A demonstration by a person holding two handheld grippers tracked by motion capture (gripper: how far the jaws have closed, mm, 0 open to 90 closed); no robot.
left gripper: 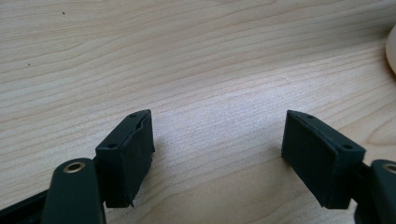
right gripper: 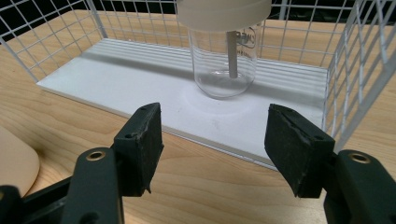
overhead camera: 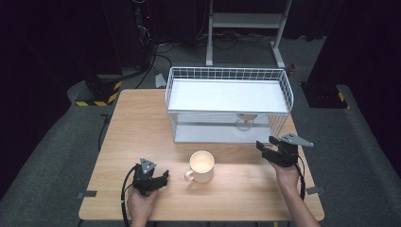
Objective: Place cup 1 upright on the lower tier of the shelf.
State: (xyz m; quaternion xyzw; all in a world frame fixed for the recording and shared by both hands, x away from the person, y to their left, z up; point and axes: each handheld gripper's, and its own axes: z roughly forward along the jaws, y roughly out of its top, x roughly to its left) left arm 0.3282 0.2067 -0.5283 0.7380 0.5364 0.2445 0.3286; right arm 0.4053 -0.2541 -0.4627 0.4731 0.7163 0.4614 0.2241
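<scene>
**Right gripper lined up on the glass jar under the rack**

Starting at the left of the high view, our left gripper point(overhead camera: 158, 178) rests low near the front of the wooden table point(overhead camera: 142, 127), its jaws standing apart with nothing between them. The left gripper view confirms this: bare wood grain between the two black pads point(left gripper: 128, 154), and just a cream sliver of the mug point(left gripper: 392, 46) at the right edge.

Moving to the middle, the cream mug point(overhead camera: 202, 166) stands upright on the table, handle toward our left gripper, just in front of the white wire rack point(overhead camera: 227, 101).

Further right, a small glass jar point(overhead camera: 245, 122) stands on the lower white tray point(overhead camera: 208, 135) of the rack, beneath the upper shelf. Our right gripper point(overhead camera: 265, 146) hovers just outside the rack's open front, pointing at the jar; its jaws stand apart and empty.

We judge the step in hand to be the approach to the jar. The next move calls for sliding the right gripper forward, level, under the upper shelf, with the jaws wide enough to straddle the jar, and clear of the wire side wall.

The right gripper view gives what the high view cannot: the jar point(right gripper: 225, 65) is clear, capped by a pale lid point(right gripper: 224, 14), with a thin rod inside it. The high view alone shows both grippers and the mug together.
</scene>
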